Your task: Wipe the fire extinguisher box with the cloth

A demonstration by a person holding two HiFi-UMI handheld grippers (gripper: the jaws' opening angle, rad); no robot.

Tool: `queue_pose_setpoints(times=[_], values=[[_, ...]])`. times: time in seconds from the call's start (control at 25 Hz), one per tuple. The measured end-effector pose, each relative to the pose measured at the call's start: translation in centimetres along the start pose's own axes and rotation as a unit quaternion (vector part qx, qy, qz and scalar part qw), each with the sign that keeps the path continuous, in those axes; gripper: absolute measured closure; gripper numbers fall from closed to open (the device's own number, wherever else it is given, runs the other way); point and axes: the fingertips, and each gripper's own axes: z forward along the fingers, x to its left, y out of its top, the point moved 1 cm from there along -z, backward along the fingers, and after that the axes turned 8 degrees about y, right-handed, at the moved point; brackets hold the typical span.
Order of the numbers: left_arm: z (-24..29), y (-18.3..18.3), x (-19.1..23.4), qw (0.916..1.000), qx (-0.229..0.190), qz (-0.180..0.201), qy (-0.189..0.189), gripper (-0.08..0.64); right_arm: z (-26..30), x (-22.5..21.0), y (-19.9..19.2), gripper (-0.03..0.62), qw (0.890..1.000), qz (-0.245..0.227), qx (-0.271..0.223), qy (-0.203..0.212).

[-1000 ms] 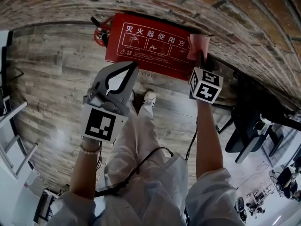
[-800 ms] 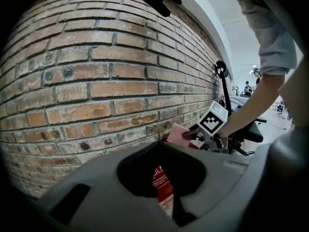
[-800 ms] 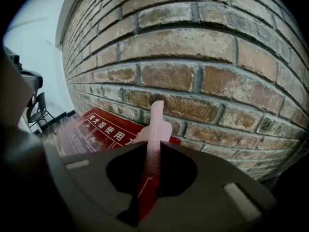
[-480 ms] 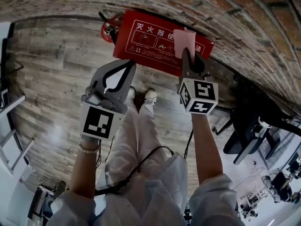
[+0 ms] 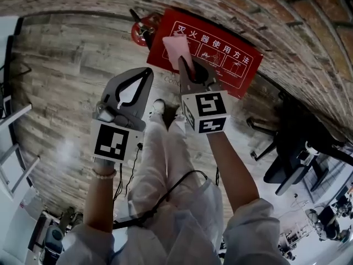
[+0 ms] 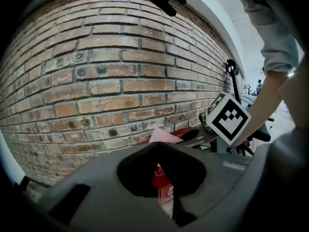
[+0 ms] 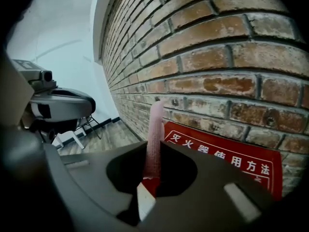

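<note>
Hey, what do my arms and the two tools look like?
The left tool and right tool are grey plastic with tapering jaws, each carrying a white cube of black square markers. Light sleeves end near the elbows, a beaded bracelet circles the left wrist, and a black cable trails by the legs.

Cloth point(image 5: 177, 48) was pink; box point(image 5: 247, 66) red with white lettering; wall point(image 5: 276, 10) brown brick; floor point(image 5: 60, 93) grey wood-grain.

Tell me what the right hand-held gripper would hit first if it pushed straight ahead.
Likely the red fire extinguisher box, with the pink cloth clamped in the right hand-held gripper touching it first; the brick wall stands behind. Depth is hard to judge.
</note>
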Motion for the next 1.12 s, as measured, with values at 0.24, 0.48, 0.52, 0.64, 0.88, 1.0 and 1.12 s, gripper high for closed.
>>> queue_pose_setpoints(times=[0.24, 0.48, 0.52, 0.64, 0.88, 1.0, 1.12], values=[[-0.7, -0.6, 1.1, 0.9999, 0.004, -0.004, 0.012, 0.566, 3.4, 4.0, -0.6, 0.575, 0.998, -0.011, 0.015, 0.055], [-0.9, -0.5, 0.6, 1.0000, -0.002, -0.004, 0.004, 0.566, 6.0, 5.1, -2.7, 0.575, 0.997, -0.029, 0.052, 0.056], [-0.9, -0.5, 0.6, 1.0000, -0.003, -0.005, 0.003, 0.566, 6.2, 4.9, -3.0, 0.575, 0.997, -0.030, 0.058, 0.049], [-0.9, -0.6, 0.5, 1.0000, -0.002, -0.005, 0.002, 0.566, 6.6, 3.8, -3.9, 0.575, 0.997, -0.024, 0.069, 0.022], [-0.6, -0.8, 0.3, 1.0000, 0.001, -0.001, -0.002, 0.566, 6.7, 1.9, -4.7, 0.575, 0.997, -0.003, 0.077, -0.016], [-0.5, -0.9, 0.4, 1.0000, 0.001, -0.001, -0.003, 0.566, 6.8, 1.9, -4.8, 0.575, 0.997, -0.009, 0.079, -0.022], [-0.4, -0.9, 0.3, 1.0000, 0.003, 0.000, -0.004, 0.566, 6.7, 1.9, -4.8, 0.575, 0.996, -0.012, 0.080, -0.028]])
